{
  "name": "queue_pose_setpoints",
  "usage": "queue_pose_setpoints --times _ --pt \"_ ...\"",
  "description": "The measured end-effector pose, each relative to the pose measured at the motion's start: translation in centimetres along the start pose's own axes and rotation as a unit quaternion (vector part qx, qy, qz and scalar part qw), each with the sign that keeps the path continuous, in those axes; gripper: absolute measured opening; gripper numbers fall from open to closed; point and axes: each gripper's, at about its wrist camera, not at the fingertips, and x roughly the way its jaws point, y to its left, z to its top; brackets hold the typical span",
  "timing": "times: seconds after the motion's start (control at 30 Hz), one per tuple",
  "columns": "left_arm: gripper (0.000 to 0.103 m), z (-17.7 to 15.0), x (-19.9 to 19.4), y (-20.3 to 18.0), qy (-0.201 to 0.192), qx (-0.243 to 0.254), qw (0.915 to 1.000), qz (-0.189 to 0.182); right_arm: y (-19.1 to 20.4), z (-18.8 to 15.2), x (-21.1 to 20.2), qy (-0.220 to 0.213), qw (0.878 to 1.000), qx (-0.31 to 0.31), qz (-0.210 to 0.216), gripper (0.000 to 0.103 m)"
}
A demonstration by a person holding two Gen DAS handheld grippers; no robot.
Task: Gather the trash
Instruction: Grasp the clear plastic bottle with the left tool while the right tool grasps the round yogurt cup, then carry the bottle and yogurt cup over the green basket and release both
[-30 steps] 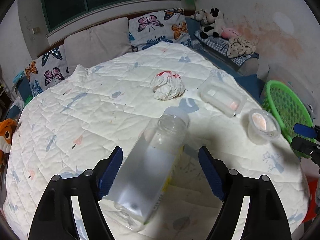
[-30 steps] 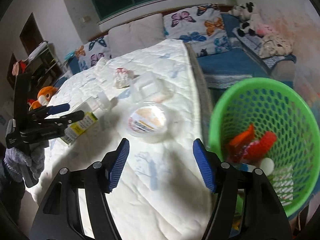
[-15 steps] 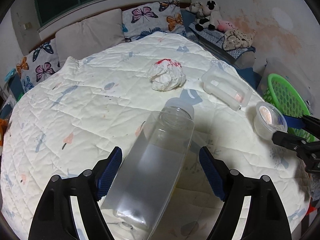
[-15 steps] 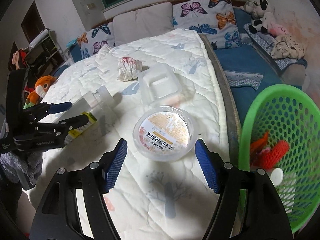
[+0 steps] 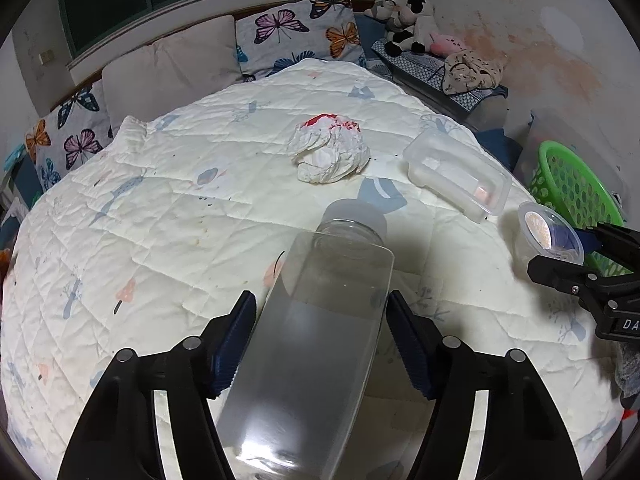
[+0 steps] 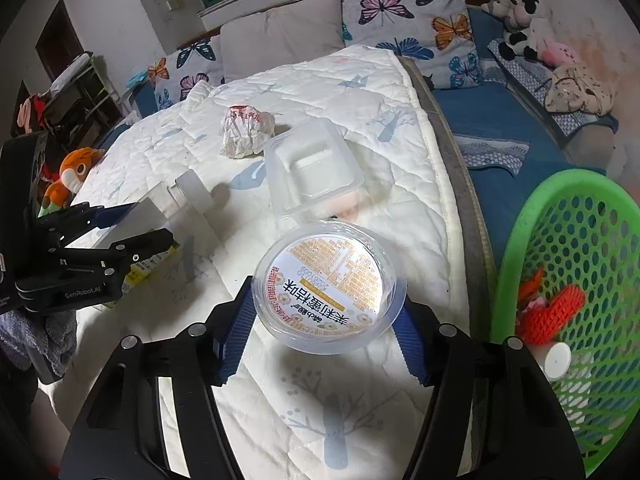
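A clear plastic bottle (image 5: 316, 340) lies on the bed between the fingers of my left gripper (image 5: 320, 332), whose pads touch or nearly touch its sides. A round clear tub with a printed lid (image 6: 326, 294) sits between the fingers of my right gripper (image 6: 326, 328), pads against its rim. The tub (image 5: 548, 236) and the right gripper (image 5: 580, 272) also show in the left wrist view. The bottle (image 6: 176, 204) and the left gripper (image 6: 120, 232) show in the right wrist view. A crumpled white tissue (image 5: 330, 152) and a clear rectangular tray (image 5: 458, 170) lie further back.
A green mesh basket (image 6: 568, 240) stands beside the bed at the right, holding red and white trash. The quilted bed (image 5: 160, 208) has pillows (image 5: 168, 64) at its head. An orange plush toy (image 6: 70, 176) sits at the left edge.
Both grippers moved forward over their objects and narrowed. The left fingers now flank the bottle closely. The right fingers now flank the tub, which was ahead of them before.
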Motion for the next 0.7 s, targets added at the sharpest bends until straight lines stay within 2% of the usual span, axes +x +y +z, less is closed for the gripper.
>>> queue_pose_setpoints --times 0.13,0.4,0.7 --pt "0.061 0.0 -0.3 -0.2 -0.004 -0.001 1.0000 0.000 0.3 -0.2 -0.7 -0.009 1.000 -0.007 -0.002 0.064" --pt "0.058 0.0 -1.9 -1.5 -0.018 -0.009 0.9993 -0.032 -1.0 -1.1 -3.3 -0.029 1.000 0.006 -0.006 0.064" --pt "0.058 1.2 -4.0 -4.9 -0.039 0.003 0.9971 -0.065 -5.4 -2.7 -6.2 -0.044 0.997 0.036 -0.045 0.064"
